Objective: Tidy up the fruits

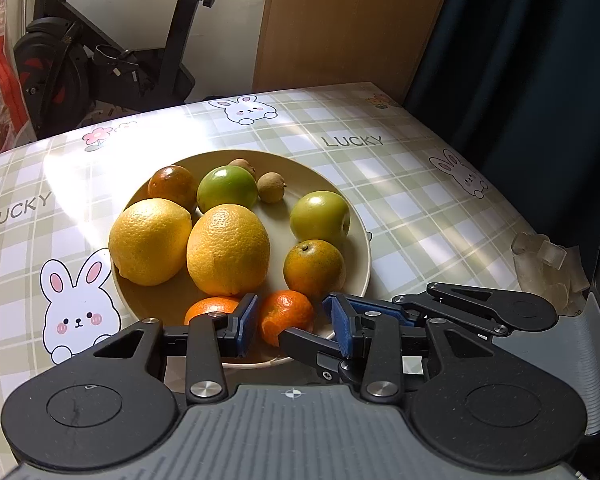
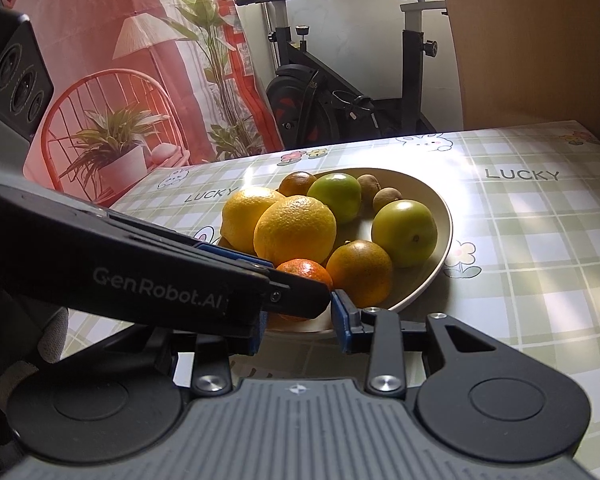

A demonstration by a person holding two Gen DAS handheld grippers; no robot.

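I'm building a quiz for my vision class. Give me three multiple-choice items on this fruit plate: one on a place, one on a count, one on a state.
1. Where do the small brown fruits lie? A far side of the plate B off it C its near edge
2. How many big yellow fruits? A one B two C four
3. The fruits are: A sliced B peeled C whole
A: they sit behind the green ones. B: two lie side by side. C: every skin is intact.
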